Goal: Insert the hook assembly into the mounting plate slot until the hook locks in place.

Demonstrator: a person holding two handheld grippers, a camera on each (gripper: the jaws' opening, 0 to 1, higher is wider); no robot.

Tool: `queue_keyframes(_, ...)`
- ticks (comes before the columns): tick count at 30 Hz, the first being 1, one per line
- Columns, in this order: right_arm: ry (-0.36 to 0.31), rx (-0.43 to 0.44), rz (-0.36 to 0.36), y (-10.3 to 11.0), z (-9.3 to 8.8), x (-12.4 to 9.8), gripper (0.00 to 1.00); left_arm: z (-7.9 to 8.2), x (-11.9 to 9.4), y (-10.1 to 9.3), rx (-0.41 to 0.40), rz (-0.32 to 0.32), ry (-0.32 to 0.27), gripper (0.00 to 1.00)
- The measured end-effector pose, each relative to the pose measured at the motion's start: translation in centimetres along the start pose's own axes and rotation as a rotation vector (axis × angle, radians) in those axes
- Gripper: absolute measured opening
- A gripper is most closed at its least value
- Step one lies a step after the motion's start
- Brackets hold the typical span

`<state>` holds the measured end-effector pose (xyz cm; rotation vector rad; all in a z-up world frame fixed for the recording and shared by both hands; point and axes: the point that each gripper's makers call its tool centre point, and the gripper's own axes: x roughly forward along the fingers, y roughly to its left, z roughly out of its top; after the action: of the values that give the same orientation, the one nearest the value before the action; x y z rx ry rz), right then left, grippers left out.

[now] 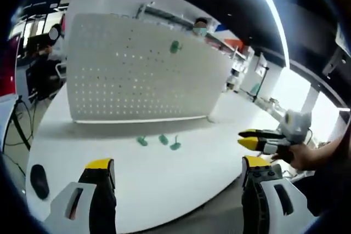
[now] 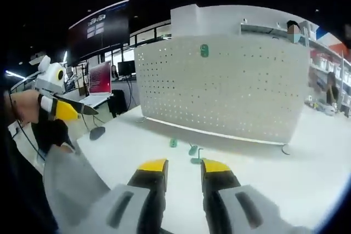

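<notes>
A white pegboard [image 1: 137, 75] [image 2: 230, 91] stands upright on the table, with one green hook [image 1: 175, 47] [image 2: 204, 51] mounted near its top. Three loose green hooks lie on the table in front of it: [image 1: 142, 141], [image 1: 163, 139], [image 1: 175, 146]; in the right gripper view they are [image 2: 173, 143], [image 2: 192, 149], [image 2: 197, 160]. My left gripper [image 1: 176, 164] is wide open and empty, well short of the hooks. My right gripper [image 2: 184, 166] holds nothing, its jaws a narrow gap apart, close behind the loose hooks. It also enters the left gripper view as the right gripper [image 1: 249, 138].
The white table [image 1: 181, 179] has a curved front edge. A black mouse [image 1: 38, 180] [image 2: 97, 132] lies near its left end. A hand holds the left gripper [image 2: 77, 110] at the left. Desks, screens and seated people are behind the board.
</notes>
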<state>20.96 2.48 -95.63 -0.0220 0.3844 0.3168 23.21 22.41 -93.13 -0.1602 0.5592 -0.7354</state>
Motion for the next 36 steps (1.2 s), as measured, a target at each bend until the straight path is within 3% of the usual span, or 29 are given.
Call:
queue_keyframes(14, 0.080, 0.038, 0.035, 1.3, -3.1, -2.2, 0.22, -2.0, -0.3, -0.1, 0.012, -0.004, 0.061, 0.97)
queue_keyframes(23, 0.138, 0.053, 0.072, 1.9, -4.2, -2.5, 0.22, -2.3, -0.4, 1.3, 0.011, 0.016, 0.073, 0.96)
queue_keyframes(30, 0.203, 0.082, 0.123, 2.5, -5.1, -2.1, 0.22, -3.5, -0.3, 2.2, -0.018, 0.021, 0.116, 0.96)
queue_keyframes(36, 0.221, 0.072, 0.152, 2.2, -4.7, 0.2, 0.22, -5.0, 0.7, 2.4, -0.029, 0.008, 0.172, 0.95)
